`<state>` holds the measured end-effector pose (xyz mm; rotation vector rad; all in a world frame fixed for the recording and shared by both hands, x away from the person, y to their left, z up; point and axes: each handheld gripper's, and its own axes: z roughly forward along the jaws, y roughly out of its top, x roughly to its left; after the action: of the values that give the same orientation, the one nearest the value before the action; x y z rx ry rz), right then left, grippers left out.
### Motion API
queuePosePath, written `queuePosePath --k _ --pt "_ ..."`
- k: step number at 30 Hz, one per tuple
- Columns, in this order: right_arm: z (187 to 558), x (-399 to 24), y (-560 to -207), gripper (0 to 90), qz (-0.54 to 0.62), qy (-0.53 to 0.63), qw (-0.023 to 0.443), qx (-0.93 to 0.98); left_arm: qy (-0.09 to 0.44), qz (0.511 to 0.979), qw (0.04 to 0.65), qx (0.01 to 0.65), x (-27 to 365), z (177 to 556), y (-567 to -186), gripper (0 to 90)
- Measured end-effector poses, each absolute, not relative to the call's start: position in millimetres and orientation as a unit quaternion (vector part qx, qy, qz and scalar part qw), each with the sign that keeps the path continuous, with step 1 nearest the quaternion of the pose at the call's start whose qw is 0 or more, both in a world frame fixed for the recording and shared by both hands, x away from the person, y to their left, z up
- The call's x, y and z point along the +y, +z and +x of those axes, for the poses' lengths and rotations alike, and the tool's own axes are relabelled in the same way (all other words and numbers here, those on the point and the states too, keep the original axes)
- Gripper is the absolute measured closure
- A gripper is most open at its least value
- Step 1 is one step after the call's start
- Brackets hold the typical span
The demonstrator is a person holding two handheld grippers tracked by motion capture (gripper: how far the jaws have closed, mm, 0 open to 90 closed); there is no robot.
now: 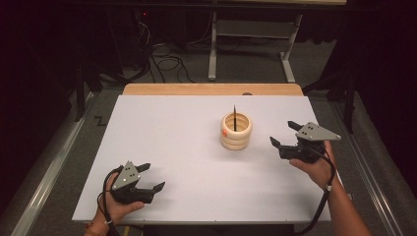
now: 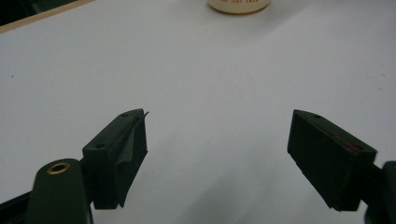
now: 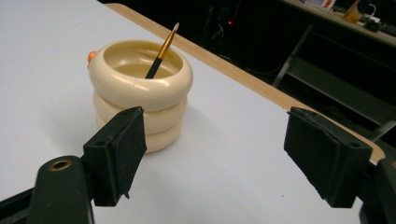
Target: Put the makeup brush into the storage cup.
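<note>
Here, right tongs [image 1: 284, 133] wide open, holding nothing, just beside the ring cup [image 1: 236, 131] on the worktop [image 1: 167, 147]. Brush [image 3: 162, 50] standing nearly upright inside, tip up. Left tongs [image 1: 153, 177] open, empty too, well apart. Best reached from the right.

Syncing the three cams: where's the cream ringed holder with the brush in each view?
High view: the cream holder stands right of centre on the white table, ahead of the right gripper.
Left gripper view: its base is cut off at the top edge, right of centre.
Right gripper view: upper left, beyond the left-hand jaw.
Shared landmark: the table's wooden far edge.
</note>
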<state>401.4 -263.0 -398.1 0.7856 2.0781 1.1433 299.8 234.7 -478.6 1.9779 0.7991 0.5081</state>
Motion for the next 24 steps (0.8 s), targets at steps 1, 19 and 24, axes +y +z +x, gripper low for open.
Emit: queuePosePath --k 1,19,24 --pt "400 -264 -400 21.8 0.295 0.433 0.319 0.790 0.207 0.803 0.456 0.324 235 300 -478 20.7" --pt "379 -278 -421 22.2 0.293 0.423 0.310 0.799 0.206 0.803 0.457 0.324 235 300 -478 20.7" --pt "374 -282 -426 22.2 0.289 0.413 0.308 0.807 0.207 0.802 0.458 0.324 236 300 -478 20.7"
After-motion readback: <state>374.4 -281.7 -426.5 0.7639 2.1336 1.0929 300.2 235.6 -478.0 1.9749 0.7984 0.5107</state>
